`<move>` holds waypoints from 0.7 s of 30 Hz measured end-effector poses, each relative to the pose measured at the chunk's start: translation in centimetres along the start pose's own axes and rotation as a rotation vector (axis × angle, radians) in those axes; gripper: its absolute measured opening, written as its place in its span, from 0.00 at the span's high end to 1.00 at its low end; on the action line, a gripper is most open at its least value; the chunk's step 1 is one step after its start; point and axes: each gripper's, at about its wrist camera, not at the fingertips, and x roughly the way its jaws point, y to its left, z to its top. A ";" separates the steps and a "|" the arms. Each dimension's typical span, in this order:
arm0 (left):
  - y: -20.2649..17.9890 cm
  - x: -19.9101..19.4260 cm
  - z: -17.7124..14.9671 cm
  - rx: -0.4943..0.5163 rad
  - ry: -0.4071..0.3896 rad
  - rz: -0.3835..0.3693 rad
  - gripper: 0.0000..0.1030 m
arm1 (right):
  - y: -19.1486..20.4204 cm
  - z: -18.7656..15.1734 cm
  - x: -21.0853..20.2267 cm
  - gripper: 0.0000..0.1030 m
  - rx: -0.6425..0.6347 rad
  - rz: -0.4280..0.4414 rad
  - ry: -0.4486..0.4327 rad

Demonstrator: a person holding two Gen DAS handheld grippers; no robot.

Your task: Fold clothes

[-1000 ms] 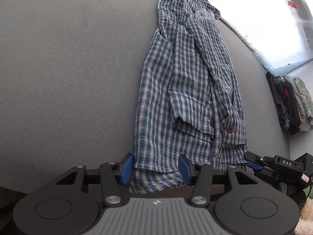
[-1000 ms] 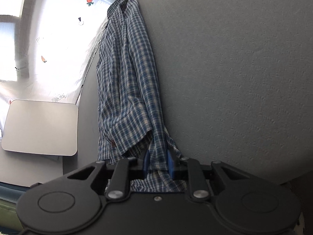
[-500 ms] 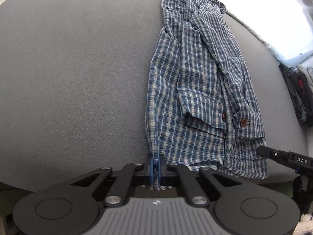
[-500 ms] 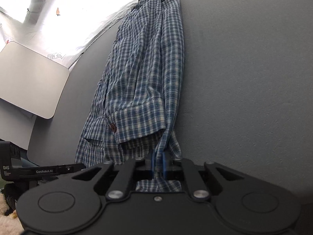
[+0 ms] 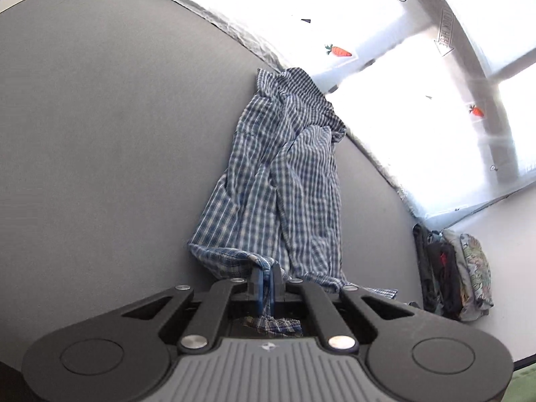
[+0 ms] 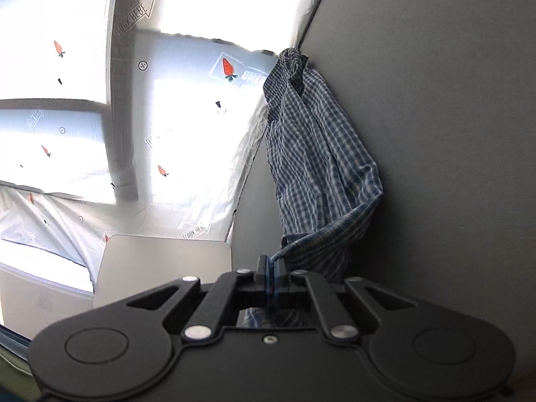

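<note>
Two tongs, left tongs (image 5: 267, 283) and right tongs (image 6: 273, 279), each clench a hem corner of the plaid shirt (image 5: 288, 181), lifting it off the grey desk (image 5: 100, 167) ahead, apparently to fold hem toward collar.

Grey surface (image 5: 100, 167) bears plaid shirt (image 5: 284, 184), seemingly folded clothes (image 5: 452, 274).
</note>
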 end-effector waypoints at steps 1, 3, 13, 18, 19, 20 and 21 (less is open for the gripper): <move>-0.5 0.2 0.7 -0.003 -0.014 -0.011 0.97 | 0.0 0.5 -0.1 0.97 0.012 0.010 -0.011; -1.2 0.7 2.1 0.004 -0.034 -0.022 0.97 | 0.1 1.2 0.1 0.97 0.027 0.020 -0.028; -3.4 5.5 8.8 0.009 -0.075 -0.048 0.97 | -0.3 6.2 3.4 0.97 0.099 0.023 -0.095; -3.3 10.1 12.2 -0.002 -0.067 -0.034 0.97 | -1.2 10.2 7.1 0.97 0.134 0.005 -0.099; -3.0 11.4 13.0 -0.005 -0.062 -0.025 0.97 | -1.4 10.9 7.9 0.97 0.141 0.002 -0.100; -2.8 12.8 13.8 -0.009 -0.058 -0.015 0.97 | -1.5 11.7 8.6 0.97 0.149 -0.002 -0.101; -2.8 13.8 14.7 -0.018 -0.050 -0.001 0.97 | -1.7 12.5 9.3 0.97 0.156 -0.005 -0.102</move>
